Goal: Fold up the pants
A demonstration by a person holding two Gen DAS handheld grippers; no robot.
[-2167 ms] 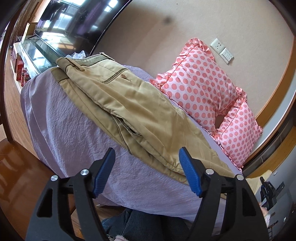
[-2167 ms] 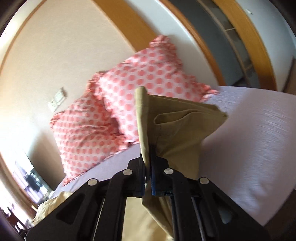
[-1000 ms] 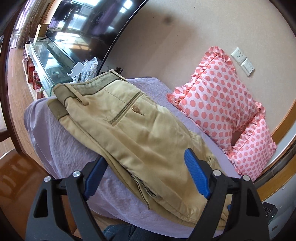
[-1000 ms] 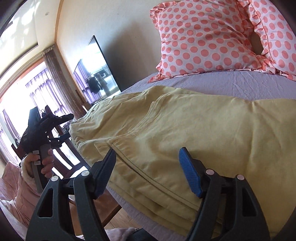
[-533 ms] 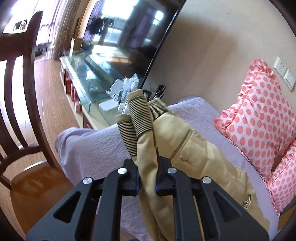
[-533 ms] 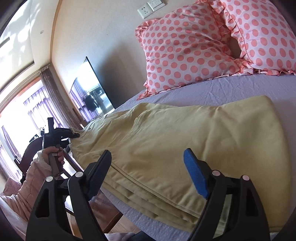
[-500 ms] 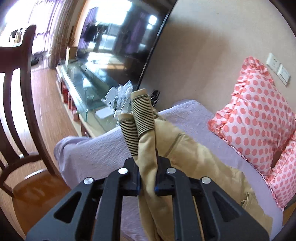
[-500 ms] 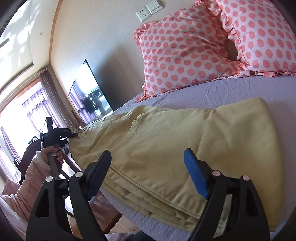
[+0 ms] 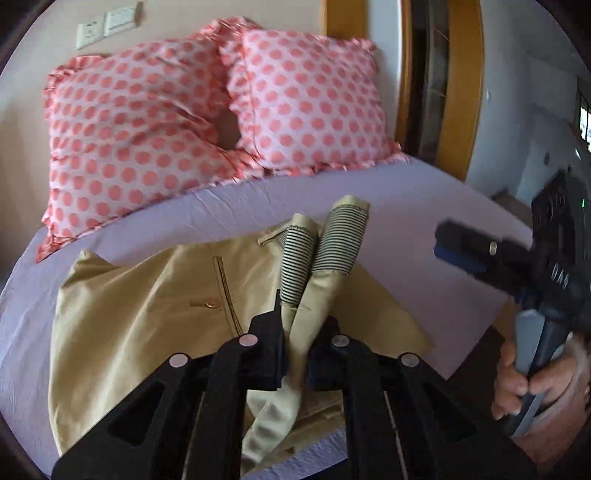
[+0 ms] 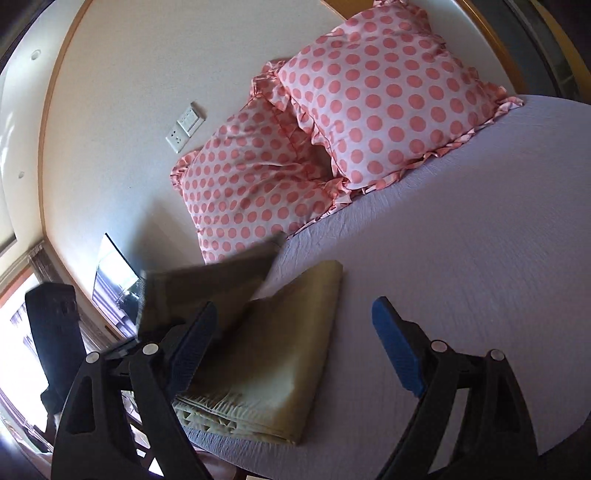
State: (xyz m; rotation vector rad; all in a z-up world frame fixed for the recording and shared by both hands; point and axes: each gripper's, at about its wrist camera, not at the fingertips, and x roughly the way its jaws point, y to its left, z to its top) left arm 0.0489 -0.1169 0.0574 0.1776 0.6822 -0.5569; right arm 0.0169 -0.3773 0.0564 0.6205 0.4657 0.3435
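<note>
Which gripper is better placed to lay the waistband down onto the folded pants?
Left. The left gripper is shut on the waistband above the pants; the right gripper is open and holds nothing.

two pink polka-dot pillows (image 9: 207, 110) lean on the wall above a lilac sheet (image 10: 461, 258), under wall sockets (image 9: 107, 27)

No text, label, brand or number can be read in either view. The right claw (image 9: 458, 245) body shows faint pale marks on its black side in the left wrist view, too blurred to make out as letters. A small green light sits on the same black housing, without any sign beside it. The wall plates (image 10: 184, 127) above the pillows carry no legible marking.
</note>
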